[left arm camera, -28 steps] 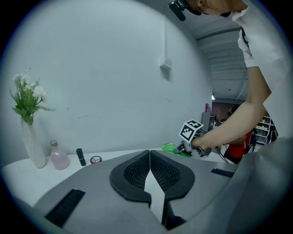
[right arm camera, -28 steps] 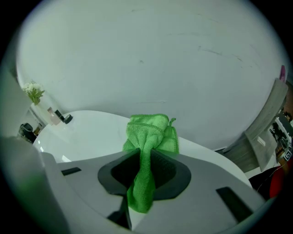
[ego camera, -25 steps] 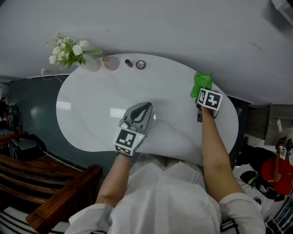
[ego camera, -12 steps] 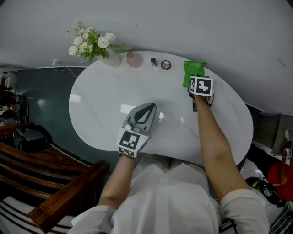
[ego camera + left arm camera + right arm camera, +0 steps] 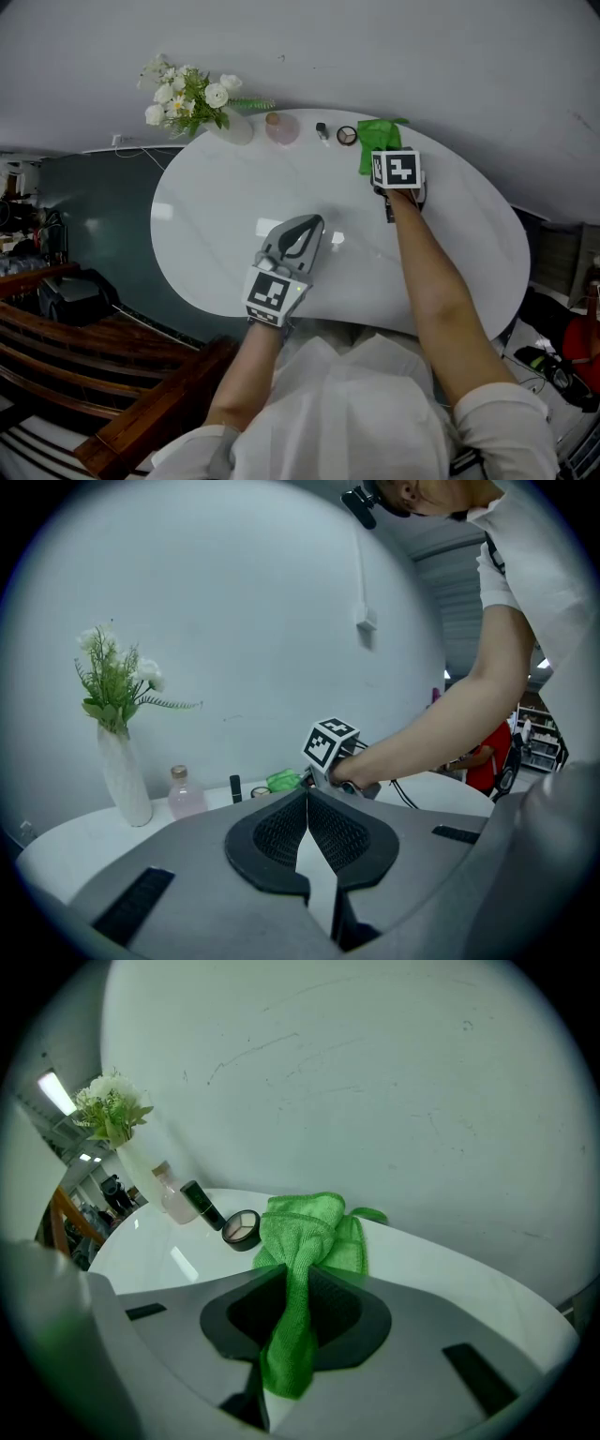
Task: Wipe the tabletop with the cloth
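the cloth [image 5: 302,1241] is a green microfibre rag, soft and light, with no stiffness of its own: it bunches and folds wherever it is pushed. it should drag easily over the glossy white table [image 5: 211,220], though a loose corner may roll under. a pinch on a gathered fold near one edge looks like the best hold, leaving the bulk spread ahead as the wiping pad

the right gripper [image 5: 298,1286] has just that hold. its jaws are closed on a twisted strip of the cloth that runs down between them, and the rest lies heaped on the table in front, near the far rim and just beside the round compact [image 5: 242,1228]. the left gripper [image 5: 307,803] sits over the near middle of the table with its jaws brought together at the tips and nothing between them

compared with a second ago, the right gripper and cloth have travelled from the table's right edge leftward along the far rim. they were well apart from the compact and the dark tube [image 5: 202,1206] then and are close up to them now. the left gripper has kept its place and stayed closed
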The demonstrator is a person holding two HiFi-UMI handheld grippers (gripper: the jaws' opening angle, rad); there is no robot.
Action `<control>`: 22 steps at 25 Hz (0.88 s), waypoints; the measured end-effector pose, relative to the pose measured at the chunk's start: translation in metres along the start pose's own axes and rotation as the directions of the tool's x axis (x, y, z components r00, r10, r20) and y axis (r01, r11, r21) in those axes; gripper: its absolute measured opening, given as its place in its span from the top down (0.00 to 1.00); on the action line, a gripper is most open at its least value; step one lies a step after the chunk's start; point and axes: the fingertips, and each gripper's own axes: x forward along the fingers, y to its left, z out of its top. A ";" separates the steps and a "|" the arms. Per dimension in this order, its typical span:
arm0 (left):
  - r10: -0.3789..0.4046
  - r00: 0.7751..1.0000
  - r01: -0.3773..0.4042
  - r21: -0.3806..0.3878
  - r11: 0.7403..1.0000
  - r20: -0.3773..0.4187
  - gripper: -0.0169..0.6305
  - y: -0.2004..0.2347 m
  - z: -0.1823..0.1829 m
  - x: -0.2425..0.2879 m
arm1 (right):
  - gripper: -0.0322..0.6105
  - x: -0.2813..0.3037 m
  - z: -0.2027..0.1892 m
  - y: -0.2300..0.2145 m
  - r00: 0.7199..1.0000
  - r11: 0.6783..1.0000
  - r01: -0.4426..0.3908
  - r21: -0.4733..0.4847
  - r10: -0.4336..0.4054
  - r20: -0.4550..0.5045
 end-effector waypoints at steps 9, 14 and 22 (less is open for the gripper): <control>-0.066 0.998 0.066 0.016 0.998 0.006 0.95 -0.024 0.007 0.024 | 0.85 -0.037 -0.032 -0.082 0.995 0.993 0.092 0.075 -0.094 0.016; -0.116 0.993 0.115 0.026 0.993 0.016 0.95 -0.049 0.018 0.042 | 0.85 -0.076 -0.072 -0.147 0.985 0.977 0.169 0.132 -0.172 0.010; -0.188 0.982 0.188 0.035 0.982 0.023 0.95 -0.093 0.031 0.068 | 0.85 -0.151 -0.153 -0.241 0.956 0.931 0.292 0.217 -0.290 -0.041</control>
